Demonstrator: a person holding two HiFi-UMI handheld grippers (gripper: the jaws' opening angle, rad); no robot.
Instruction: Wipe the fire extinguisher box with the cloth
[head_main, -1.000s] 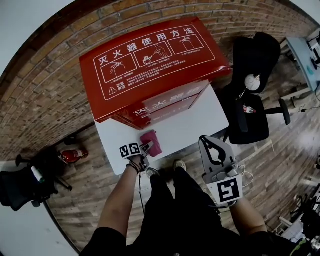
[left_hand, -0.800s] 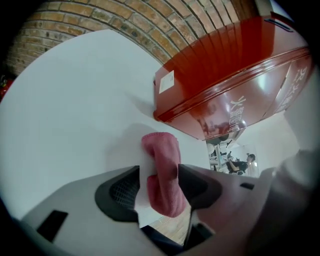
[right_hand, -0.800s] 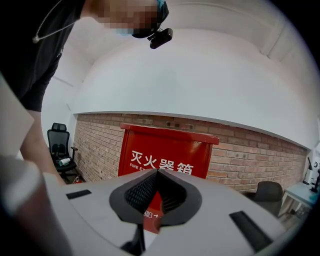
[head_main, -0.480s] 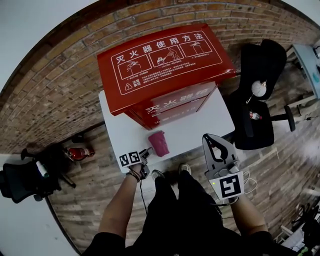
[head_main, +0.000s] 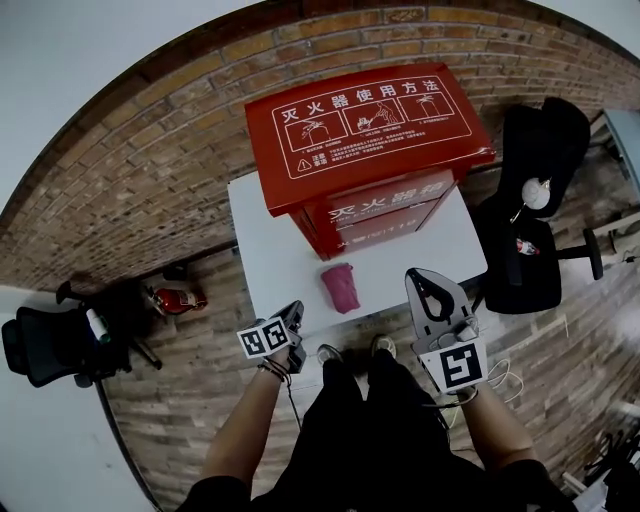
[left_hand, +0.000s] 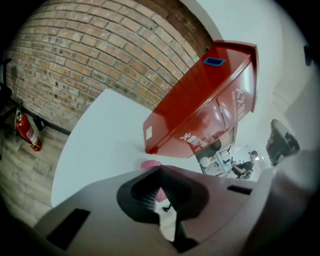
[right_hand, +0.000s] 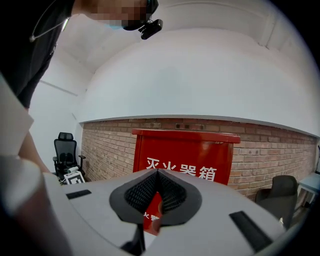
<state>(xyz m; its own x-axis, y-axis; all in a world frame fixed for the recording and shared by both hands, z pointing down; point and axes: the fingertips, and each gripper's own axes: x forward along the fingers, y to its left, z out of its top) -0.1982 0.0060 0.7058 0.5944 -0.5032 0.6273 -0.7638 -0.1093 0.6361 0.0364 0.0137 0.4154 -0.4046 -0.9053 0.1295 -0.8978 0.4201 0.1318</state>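
The red fire extinguisher box (head_main: 370, 140) stands at the back of a white table (head_main: 270, 240), against the brick wall. A crumpled pink cloth (head_main: 340, 287) lies on the table in front of the box. My left gripper (head_main: 296, 312) hangs over the table's near edge, left of the cloth and apart from it. Its jaws have just been closing and now stand shut with nothing between them. In the left gripper view (left_hand: 159, 172) the cloth (left_hand: 149, 163) peeks out just beyond the tips. My right gripper (head_main: 416, 276) is shut and empty and points level at the box (right_hand: 182, 155).
A black office chair (head_main: 535, 200) stands right of the table. A small red fire extinguisher (head_main: 180, 298) lies on the wooden floor at the left, near another black chair (head_main: 50, 345). The person's shoes (head_main: 385, 347) are at the table's near edge.
My left gripper has drawn back from the pink cloth toward the person and risen, and its jaws have closed. The cloth stays on the table. The right gripper shifted slightly.
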